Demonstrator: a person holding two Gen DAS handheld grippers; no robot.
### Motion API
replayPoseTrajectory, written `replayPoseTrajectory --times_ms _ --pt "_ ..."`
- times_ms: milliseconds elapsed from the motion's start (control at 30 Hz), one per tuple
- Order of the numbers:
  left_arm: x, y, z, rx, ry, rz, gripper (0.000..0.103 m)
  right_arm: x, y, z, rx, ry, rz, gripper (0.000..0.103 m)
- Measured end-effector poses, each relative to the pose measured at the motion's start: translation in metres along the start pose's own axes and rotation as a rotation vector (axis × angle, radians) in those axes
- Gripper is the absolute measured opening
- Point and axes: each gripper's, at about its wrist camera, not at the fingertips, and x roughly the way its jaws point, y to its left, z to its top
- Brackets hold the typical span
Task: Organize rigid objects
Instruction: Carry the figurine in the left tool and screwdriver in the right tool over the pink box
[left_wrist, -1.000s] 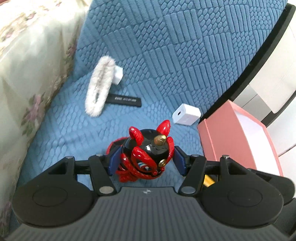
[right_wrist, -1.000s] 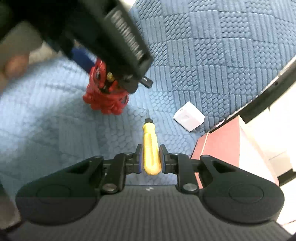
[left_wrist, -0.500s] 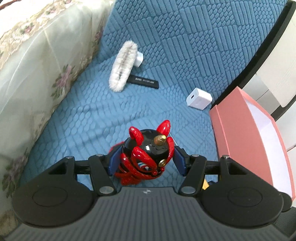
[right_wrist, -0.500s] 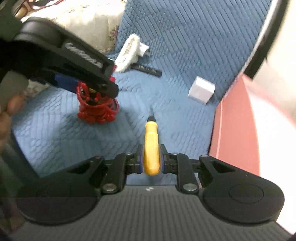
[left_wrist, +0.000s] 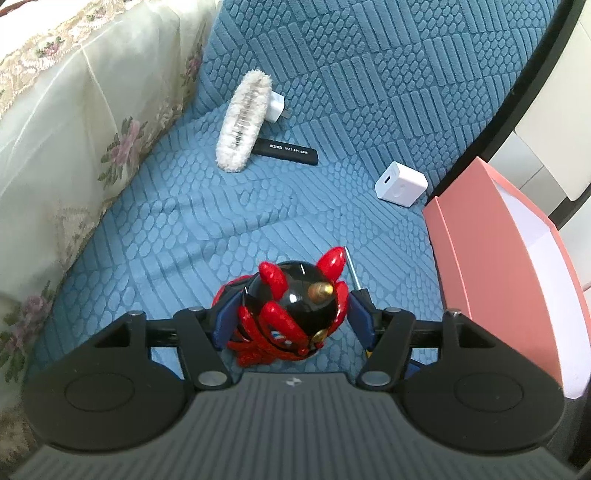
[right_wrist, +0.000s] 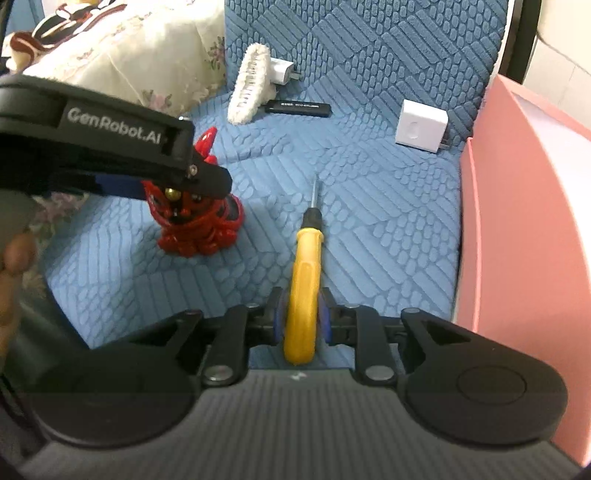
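Both claws opening since earlier: left claw (left_wrist: 291, 319) frees figurine (left_wrist: 291, 314).

Blue sofa cover (left_wrist: 369, 92) and floral cloth (left_wrist: 66, 129)
The quilted cover spreads under and ahead of the jaws; the cream cloth, with a lace edge, hangs left of them, meeting the cover.

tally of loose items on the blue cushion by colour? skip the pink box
White: 3, fluffy brush, plug adapter behind it, cube charger
Black: 1, flat stick with white print
Red and black: 1, figurine
Yellow: 1, screwdriver
Total: 6
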Motion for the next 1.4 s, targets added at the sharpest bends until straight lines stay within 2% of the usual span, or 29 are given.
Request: replayPoseTrajectory --times_ms 100,367,433,500,600,733,1033,1400 --pt "0.003 -0.001 0.001 0.006 0.001 0.0 0.072 0.008 -0.003 0.004 0.014 -0.002 0.004 0.026" --pt "0.014 -0.014 -0.003 0.117 -0.016 0.051 0.073 0.015 -0.006 0.009 0.044 -0.036 -0.022 0.027" --pt "0.015 -0.016 -0.003 0.133 -0.024 0.065 0.071 0.015 -0.006 0.009 0.06 -0.044 -0.022 0.021" --pt "0.014 -0.015 -0.003 0.135 -0.03 0.071 0.064 0.015 -0.005 0.009 0.07 -0.047 -0.031 0.021" --pt "0.013 -0.01 0.0 0.119 -0.021 0.048 0.064 0.011 -0.006 0.008 0.095 -0.053 -0.033 0.021" --pt "0.003 -0.004 0.006 0.07 -0.03 0.021 0.059 -0.002 -0.008 0.008 0.114 -0.075 -0.039 0.021" --pt "-0.022 -0.018 0.006 0.059 -0.042 -0.009 0.059 -0.037 -0.016 0.012 0.147 -0.117 -0.035 0.021" --pt "-0.089 -0.051 0.017 0.029 -0.068 -0.032 0.059 -0.11 -0.035 0.022 0.17 -0.181 -0.013 0.021"
